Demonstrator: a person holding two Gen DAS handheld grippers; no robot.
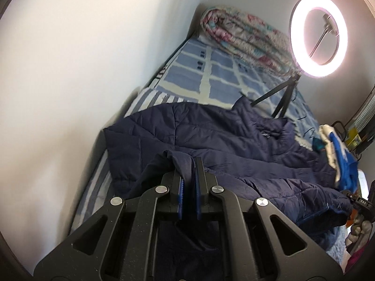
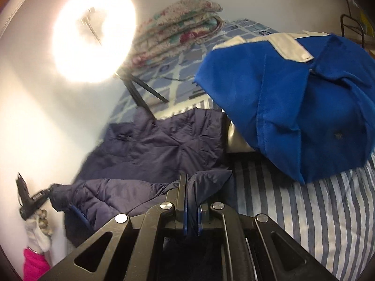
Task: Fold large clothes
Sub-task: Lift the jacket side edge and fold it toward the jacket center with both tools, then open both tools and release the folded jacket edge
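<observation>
A large navy quilted jacket (image 1: pixel 211 138) lies spread on the bed. My left gripper (image 1: pixel 189 164) is shut on a fold of the jacket's edge, cloth pinched between its blue pads. The right wrist view shows the same jacket (image 2: pixel 164 145), and my right gripper (image 2: pixel 192 182) is shut on another part of its edge. In that view the left gripper (image 2: pixel 30 196) shows at the far left, holding the jacket's other end. The right gripper (image 1: pixel 361 201) shows at the right edge of the left wrist view.
A blue and white garment (image 2: pixel 293 98) is heaped on the striped sheet (image 2: pixel 304 210). A folded floral quilt (image 1: pixel 246 37) lies at the bed's far end. A lit ring light (image 1: pixel 318 35) on a tripod (image 1: pixel 281 98) stands on the bed. A white wall (image 1: pixel 70 70) runs alongside.
</observation>
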